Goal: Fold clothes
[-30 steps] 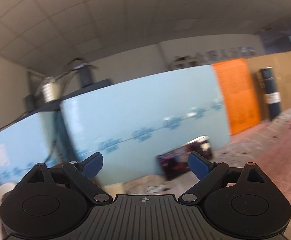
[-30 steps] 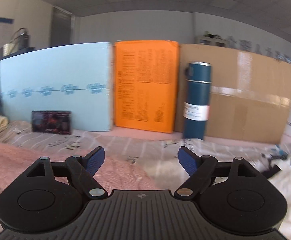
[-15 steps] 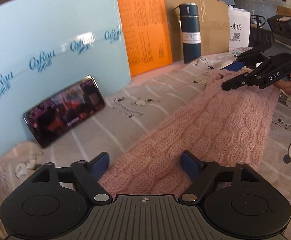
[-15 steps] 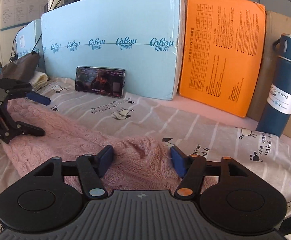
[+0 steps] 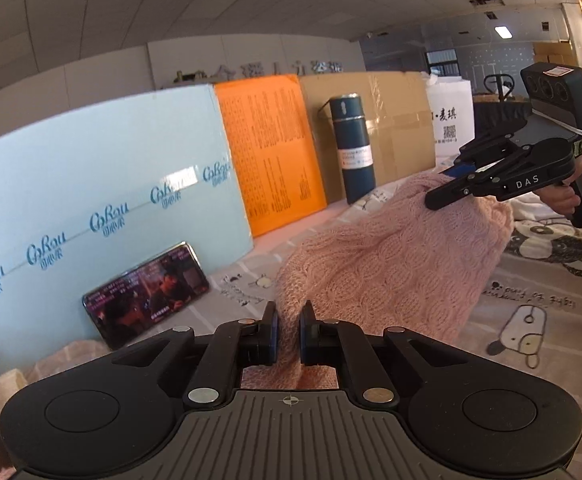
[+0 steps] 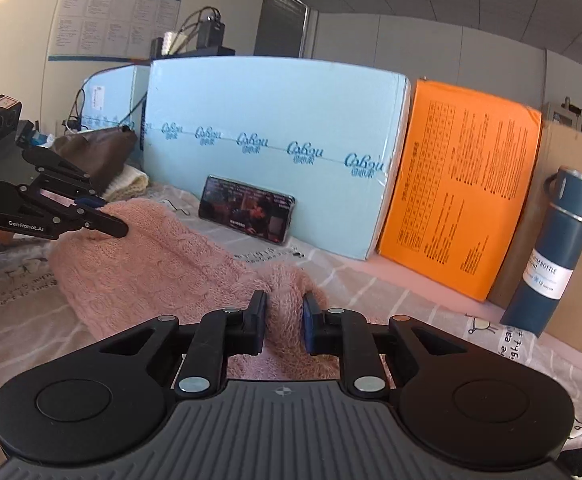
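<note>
the left gripper [image 5: 289,334] and the right gripper [image 6: 284,326] each pinch an end of the pink sweater [image 5: 391,264], which hangs between them over the bed sheet [image 5: 531,320].

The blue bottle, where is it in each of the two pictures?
Left wrist view: the blue bottle stands upper middle, in front of the cardboard box, right of the orange board.
Right wrist view: the bottle stands at the far right edge, again right of the orange board.
Shared landmark: the phone leaning on the light blue board.
</note>
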A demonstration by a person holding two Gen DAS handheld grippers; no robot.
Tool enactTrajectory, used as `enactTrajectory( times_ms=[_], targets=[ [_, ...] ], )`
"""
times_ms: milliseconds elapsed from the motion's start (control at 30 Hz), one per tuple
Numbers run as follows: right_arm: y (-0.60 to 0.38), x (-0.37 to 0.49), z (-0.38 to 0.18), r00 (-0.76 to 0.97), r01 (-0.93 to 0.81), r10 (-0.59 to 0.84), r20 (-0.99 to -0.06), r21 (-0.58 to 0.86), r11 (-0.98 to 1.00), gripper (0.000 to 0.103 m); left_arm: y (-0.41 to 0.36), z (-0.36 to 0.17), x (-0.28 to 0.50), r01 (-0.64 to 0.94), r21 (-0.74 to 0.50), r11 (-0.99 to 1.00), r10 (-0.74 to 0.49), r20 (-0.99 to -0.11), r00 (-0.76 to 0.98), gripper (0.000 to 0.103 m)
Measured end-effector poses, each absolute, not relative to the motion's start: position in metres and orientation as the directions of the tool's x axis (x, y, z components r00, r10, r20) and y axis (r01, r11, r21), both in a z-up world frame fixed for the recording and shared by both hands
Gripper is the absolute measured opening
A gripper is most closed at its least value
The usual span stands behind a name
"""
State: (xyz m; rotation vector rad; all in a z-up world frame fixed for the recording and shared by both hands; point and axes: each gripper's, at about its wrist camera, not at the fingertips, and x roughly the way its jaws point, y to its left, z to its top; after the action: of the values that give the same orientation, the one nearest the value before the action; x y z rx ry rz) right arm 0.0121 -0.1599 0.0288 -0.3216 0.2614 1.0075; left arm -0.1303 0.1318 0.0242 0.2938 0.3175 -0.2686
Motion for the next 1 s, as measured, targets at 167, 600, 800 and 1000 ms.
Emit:
enactTrajectory(
  times_ms=[167,600,800,1000],
  targets=[
    [-0.190,-0.044,0.037,0.516,-0.857,0.804,-0.296,-0.189,0.480,0.016,0.108,0.028,-0.191,0.304,0.252,0.919,-0.230,-0.282,0.931,0.008],
    [-0.232,-0.126,-0.009,0.519,-0.842,0.724,-0.455,-0.126,0.525,0.014,0.096,-0.010,-0.254,0.383,0.112,0.917,-0.283,-0.496,0.821,0.015],
    [-0.248,-0.125,0.007,0.435,-0.880,0.822,-0.366,0.022,0.475,0.056,0.120,0.008,-0.265,0.386,-0.016,0.923,-0.365,-0.360,0.859,0.054],
    [-0.258,-0.065,0.027,0.590,-0.747,0.767,-0.254,0.188,0.637,0.070,0.164,0.027,-0.254,-0.011,-0.047,0.999,0.000,-0.235,0.972,0.078]
  ],
)
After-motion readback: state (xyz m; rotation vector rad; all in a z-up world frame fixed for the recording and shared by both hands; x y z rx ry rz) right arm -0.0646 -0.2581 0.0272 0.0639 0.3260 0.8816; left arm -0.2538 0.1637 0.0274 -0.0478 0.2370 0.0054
